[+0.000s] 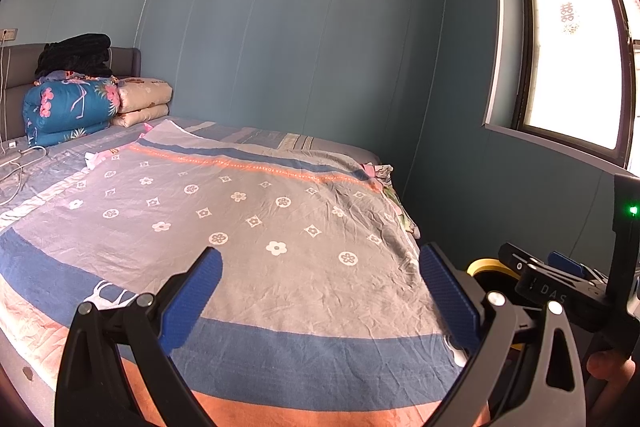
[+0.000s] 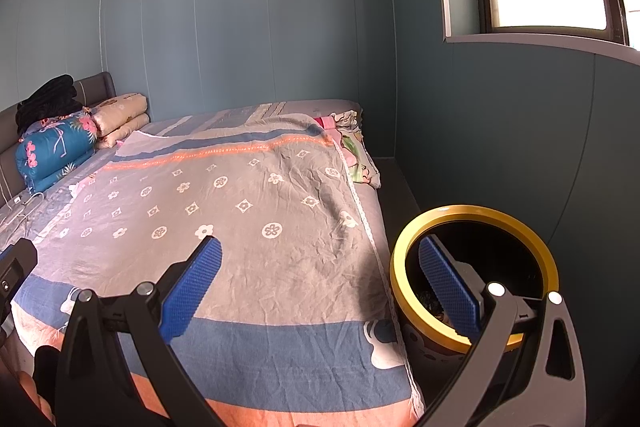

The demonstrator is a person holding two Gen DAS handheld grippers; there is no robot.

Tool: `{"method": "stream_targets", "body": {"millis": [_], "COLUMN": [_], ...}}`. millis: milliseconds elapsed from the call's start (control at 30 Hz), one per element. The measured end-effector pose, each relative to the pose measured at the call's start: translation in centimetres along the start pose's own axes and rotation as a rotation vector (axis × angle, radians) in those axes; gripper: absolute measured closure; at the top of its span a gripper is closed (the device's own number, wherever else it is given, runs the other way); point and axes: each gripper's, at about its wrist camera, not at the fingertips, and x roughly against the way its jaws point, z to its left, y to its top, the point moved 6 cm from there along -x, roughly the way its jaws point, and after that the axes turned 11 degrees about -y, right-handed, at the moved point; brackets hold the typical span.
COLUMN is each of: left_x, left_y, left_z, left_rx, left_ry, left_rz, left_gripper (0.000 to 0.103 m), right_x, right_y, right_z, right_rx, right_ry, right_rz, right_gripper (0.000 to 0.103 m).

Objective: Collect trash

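A dark waste bin [image 2: 474, 279] with a yellow rim stands on the floor by the bed's right foot corner; a little dark litter lies at its bottom. My right gripper [image 2: 320, 263] is open and holds nothing, its right finger hanging over the bin's mouth and its left finger over the bedspread. My left gripper [image 1: 320, 267] is open too, with nothing in it, above the foot of the bed [image 1: 248, 227]. In the left wrist view the bin's rim [image 1: 486, 267] peeks out behind the right gripper's body [image 1: 560, 283]. No loose trash shows on the bedspread.
Folded quilts [image 1: 68, 107] and a dark garment [image 1: 76, 55] are piled at the headboard. White cables [image 1: 20, 155] lie at the bed's left side. Crumpled bedding [image 2: 352, 147] hangs off the far right edge. A narrow floor strip [image 2: 396, 187] runs between bed and wall under a window [image 1: 572, 59].
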Motion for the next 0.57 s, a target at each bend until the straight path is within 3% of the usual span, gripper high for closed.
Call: {"method": "stream_targets", "body": {"millis": [567], "left_x": [-0.16], "left_y": [-0.46], "left_z": [0.36], "left_rx": [0.040], "left_ry": [-0.028], "left_rz": [0.020], "left_gripper": [0.008], "right_x": [0.04], "right_y": [-0.60], "right_z": [0.44], "right_rx": [0.003], "right_ry": [0.008], "right_rz": [0.018], "right_gripper": [0.008]}}
